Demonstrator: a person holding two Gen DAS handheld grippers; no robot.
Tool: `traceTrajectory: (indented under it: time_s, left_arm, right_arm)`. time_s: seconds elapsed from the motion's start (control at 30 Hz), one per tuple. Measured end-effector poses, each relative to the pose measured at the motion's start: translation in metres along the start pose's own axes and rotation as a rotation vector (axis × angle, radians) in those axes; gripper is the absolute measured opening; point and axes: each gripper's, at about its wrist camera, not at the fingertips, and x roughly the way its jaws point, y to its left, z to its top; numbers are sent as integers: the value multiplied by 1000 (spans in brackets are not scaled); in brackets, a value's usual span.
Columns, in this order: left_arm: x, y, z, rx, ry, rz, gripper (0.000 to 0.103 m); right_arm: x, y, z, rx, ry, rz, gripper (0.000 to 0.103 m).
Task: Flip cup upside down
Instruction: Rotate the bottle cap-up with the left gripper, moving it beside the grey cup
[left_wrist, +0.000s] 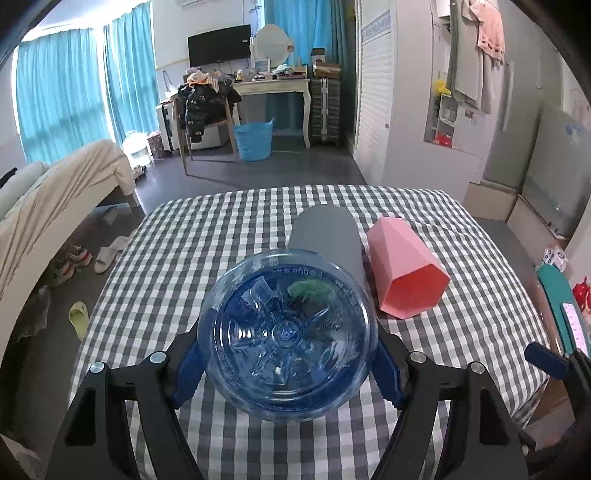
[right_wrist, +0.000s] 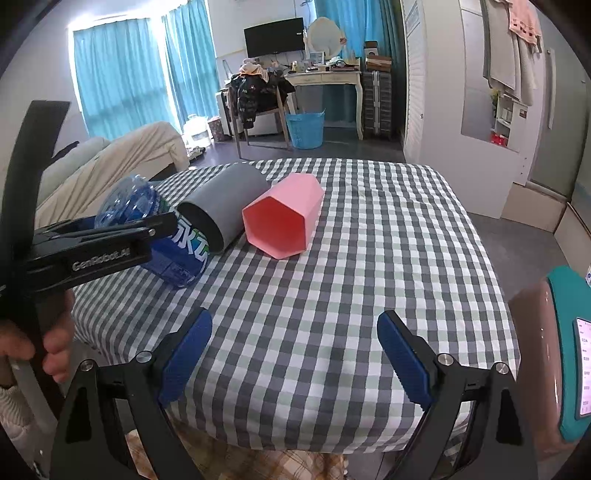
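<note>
Cup candidates: two lie on their sides on the checked tablecloth (right_wrist: 351, 236), a grey cup (right_wrist: 225, 203) and a pink hexagonal cup (right_wrist: 282, 218), mouths toward the cameras, side by side, touching or nearly so. Cannot tell which one the task means. Neither is upside down yet.

Blue water bottle (left_wrist: 288, 332): lying sideways in the left gripper (left_wrist: 288, 354), jaws clamped on its body, base toward the left wrist camera, its other end right at the grey cup's mouth.

Right gripper (right_wrist: 295, 350): jaws wide, nothing between them, hovering over bare cloth, well short of both cups. A hand (right_wrist: 48, 343) shows at the left edge of the right wrist view, on the other gripper's handle.

Risks, judged: the bottle could nudge the grey cup, which may roll into the pink one or toward the table edge. The pink cup's flat facets may slip in the pads if gripped on a corner. Loose cloth could bunch under a tipping cup.
</note>
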Motion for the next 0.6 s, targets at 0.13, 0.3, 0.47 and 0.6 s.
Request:
traceTrajectory:
  time_s: [0.13,0.3,0.47,0.6]
  left_arm:
    - [10,-2,-1,-1,6,-11,78]
    - [27,-1,-8,-10,42,-14,76]
    - [22,2,-12,-25,43,-60,70]
    - [12,-5,-14,-24,26,-92,70]
  right_arm:
    - [2,1,0,-1,6,-4,91]
    - [6,-2,0,3,16,-14,91]
    - [11,-4,-1,6,23,-15,91]
    - [11,-5,0,14,17,-26,91]
